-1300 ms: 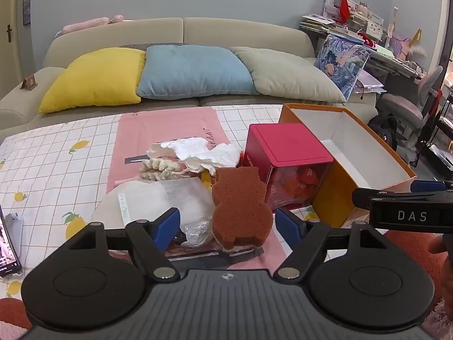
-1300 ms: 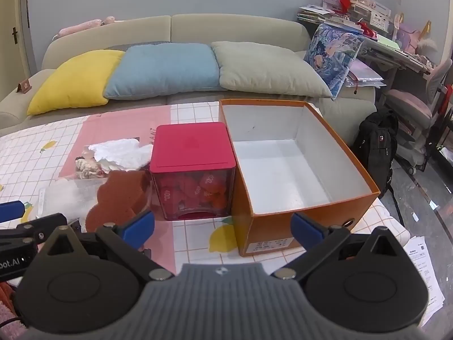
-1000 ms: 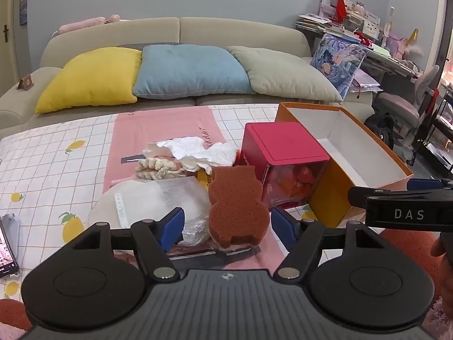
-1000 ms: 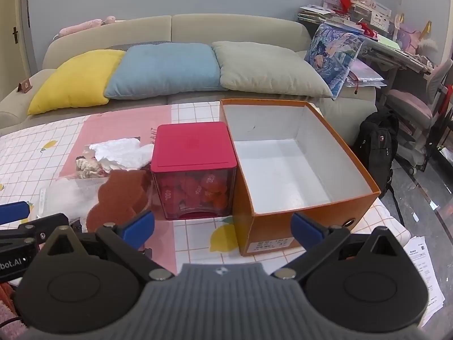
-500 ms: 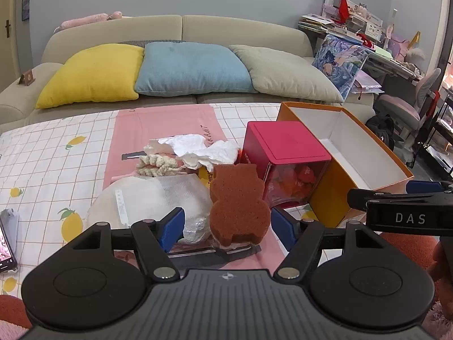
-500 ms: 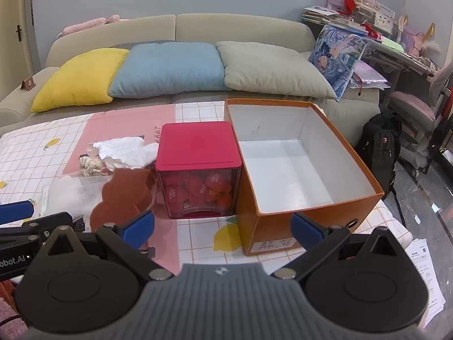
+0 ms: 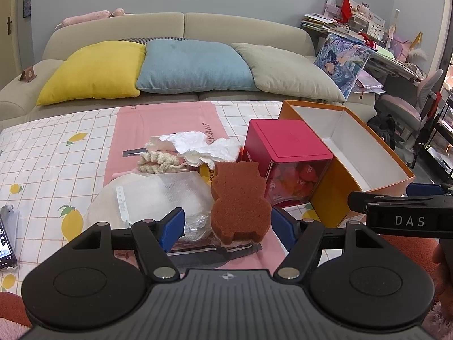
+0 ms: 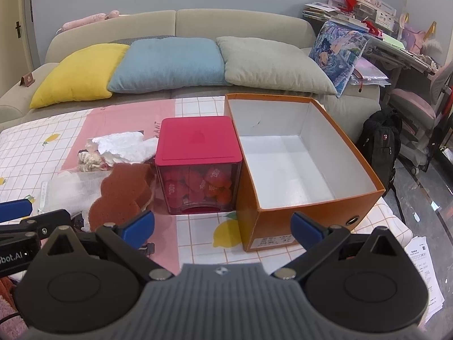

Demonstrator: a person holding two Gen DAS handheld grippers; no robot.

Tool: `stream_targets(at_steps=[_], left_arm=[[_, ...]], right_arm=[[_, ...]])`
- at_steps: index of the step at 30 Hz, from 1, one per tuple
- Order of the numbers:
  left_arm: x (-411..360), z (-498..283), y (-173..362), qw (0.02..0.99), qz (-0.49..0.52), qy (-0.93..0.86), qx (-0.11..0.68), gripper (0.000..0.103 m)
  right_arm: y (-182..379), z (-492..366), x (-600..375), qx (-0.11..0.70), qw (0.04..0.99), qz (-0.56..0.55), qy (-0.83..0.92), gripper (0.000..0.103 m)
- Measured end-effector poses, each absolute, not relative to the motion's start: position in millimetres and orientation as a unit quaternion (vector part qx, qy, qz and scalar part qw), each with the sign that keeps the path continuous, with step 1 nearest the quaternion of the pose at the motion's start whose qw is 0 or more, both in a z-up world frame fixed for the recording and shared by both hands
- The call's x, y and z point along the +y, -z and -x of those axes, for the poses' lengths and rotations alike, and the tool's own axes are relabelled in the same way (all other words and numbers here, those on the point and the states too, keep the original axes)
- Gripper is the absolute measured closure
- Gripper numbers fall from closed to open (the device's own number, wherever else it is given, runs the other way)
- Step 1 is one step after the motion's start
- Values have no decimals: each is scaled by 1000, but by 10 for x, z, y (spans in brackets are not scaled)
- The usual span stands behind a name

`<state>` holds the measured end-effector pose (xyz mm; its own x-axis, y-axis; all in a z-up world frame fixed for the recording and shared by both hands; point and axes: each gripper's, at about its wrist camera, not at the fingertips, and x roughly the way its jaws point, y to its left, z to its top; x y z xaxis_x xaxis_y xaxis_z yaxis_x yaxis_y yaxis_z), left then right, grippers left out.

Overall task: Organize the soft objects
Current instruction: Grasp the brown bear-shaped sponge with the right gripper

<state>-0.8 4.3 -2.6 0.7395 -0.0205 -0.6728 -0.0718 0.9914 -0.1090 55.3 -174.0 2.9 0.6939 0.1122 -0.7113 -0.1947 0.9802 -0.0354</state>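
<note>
A brown bear-shaped sponge [image 7: 239,201] stands upright on a heap of soft items on the table. It sits between the blue fingertips of my left gripper [image 7: 226,225], which is open and not touching it. Behind it lie a white mesh bag [image 7: 153,195], a cream knitted piece [image 7: 158,161] and crumpled white tissue [image 7: 203,147]. My right gripper [image 8: 223,226] is open and empty, facing the orange box [image 8: 311,215], whose white inside is bare. In the right wrist view the sponge [image 8: 121,195] is at the left.
A clear box with a red lid [image 8: 198,141], holding red pieces, stands against the orange box's left wall. A phone [image 7: 5,238] lies at the table's left edge. Behind the table is a sofa [image 7: 181,28] with three cushions. A black backpack [image 8: 382,133] sits on the floor to the right.
Both views shifted only slightly. The left fingers closed in a little around the sponge about a second ago and have stayed open; the sponge has not moved.
</note>
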Motion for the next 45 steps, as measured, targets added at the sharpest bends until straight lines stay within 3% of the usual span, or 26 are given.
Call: stream_targets(at_steps=[45], left_arm=[[29,15,53,930,65,-14,362,21]], right_arm=[[3,-588,-1736,394,914,56,-80,3]])
